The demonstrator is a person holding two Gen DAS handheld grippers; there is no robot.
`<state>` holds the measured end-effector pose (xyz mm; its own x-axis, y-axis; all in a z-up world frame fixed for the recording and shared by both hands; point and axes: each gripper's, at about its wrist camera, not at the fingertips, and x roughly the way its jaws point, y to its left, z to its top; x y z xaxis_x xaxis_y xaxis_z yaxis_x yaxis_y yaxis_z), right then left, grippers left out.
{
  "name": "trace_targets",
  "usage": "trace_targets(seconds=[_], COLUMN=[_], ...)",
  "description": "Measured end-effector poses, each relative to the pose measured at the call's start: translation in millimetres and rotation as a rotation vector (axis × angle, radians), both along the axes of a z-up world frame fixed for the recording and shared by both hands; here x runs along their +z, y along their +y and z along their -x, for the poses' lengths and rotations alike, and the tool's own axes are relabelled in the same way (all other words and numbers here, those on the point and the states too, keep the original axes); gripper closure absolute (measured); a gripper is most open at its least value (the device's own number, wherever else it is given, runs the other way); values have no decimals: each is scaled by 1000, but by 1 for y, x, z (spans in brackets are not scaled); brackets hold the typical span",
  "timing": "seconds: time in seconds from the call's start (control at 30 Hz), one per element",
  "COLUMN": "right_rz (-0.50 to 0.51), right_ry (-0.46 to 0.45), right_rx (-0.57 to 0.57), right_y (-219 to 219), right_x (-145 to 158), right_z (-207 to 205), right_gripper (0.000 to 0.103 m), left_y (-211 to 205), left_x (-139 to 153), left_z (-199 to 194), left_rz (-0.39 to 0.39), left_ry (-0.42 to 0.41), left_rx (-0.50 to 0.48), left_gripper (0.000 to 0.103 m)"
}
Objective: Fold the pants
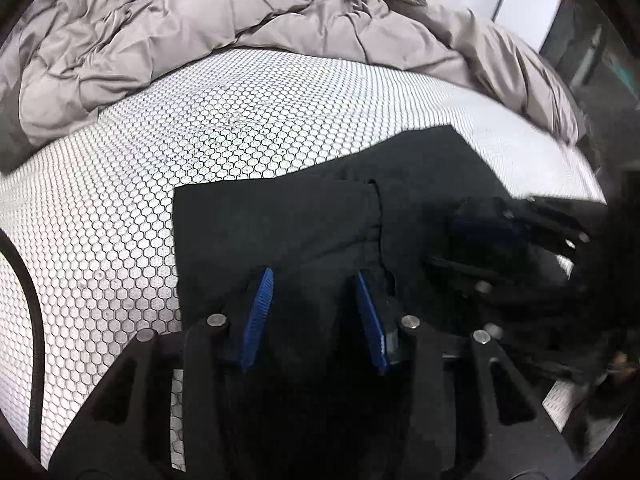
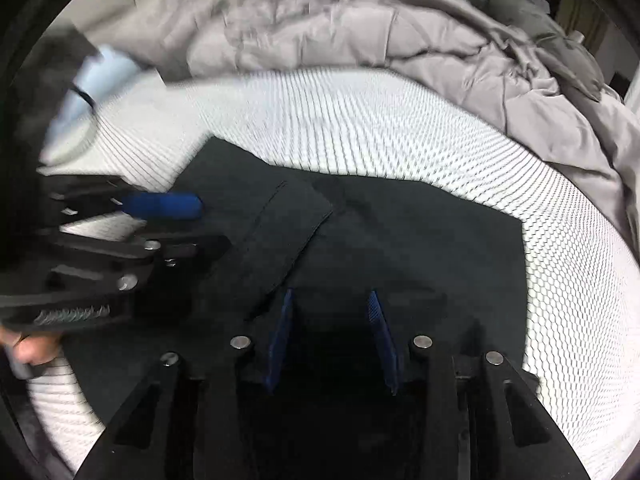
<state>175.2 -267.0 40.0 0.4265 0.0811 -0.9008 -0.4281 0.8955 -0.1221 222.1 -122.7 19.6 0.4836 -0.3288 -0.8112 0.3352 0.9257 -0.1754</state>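
Left gripper [image 1: 314, 278]: blue ribbed pads [image 1: 258, 312] part-spread over the black fabric pants [image 1: 280, 232], cloth between them, pinch not confirmed. Pants lie flat on the white hexagon-mesh mattress cover [image 1: 120, 208], a folded flap [image 2: 288, 232] across the middle. Right of that, the right gripper [image 2: 330, 296] hangs over the same dark cloth, blue pads [image 2: 382, 340] also part-spread, can't tell if they bite. Rumpled grey quilted duvet [image 1: 180, 20] is bunched along the far edge. A hand [image 2: 34, 350] shows at the right-wrist view's lower left.
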Motion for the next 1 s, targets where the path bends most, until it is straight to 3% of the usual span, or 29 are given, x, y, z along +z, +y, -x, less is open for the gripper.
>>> trace_targets(seconds=[0.07,0.2,0.3,0.37,0.47,0.57,0.7,0.83,0.87,1.0], right_rz=[42,80,1,17,-39,-5,29,85,42,-344], right_ry=[1,18,48,23,-9,-77,-12,-19,-8,40], right_rx=[7,-44,-64,-60,-33,-24,-22,-55,-76,-109], right_y=[0,-40,-68,-63,-42,-15,-2,-35,-53,-113], right_x=[-5,0,6,11,23,24,-5,5,8,27], right_z=[3,9,15,19,21,8,-7,3,7,22], right_gripper=[64,64,66,66,65,65,65,66,66,65], left_y=[7,29,26,22,21,20,28,41,41,46], left_x=[1,-2,2,12,25,13,-3,-4,-4,4], left_z=[7,15,22,20,4,-19,-25,-19,-17,-14], left_rz=[-16,27,-21,-25,52,89,79,42,34,45], left_ry=[3,31,9,-4,-37,19,44,46,40,39], left_rx=[-7,22,11,32,74,131,136,164,160,181], left_gripper=[61,59,59,61,61,61,61,61,61,61])
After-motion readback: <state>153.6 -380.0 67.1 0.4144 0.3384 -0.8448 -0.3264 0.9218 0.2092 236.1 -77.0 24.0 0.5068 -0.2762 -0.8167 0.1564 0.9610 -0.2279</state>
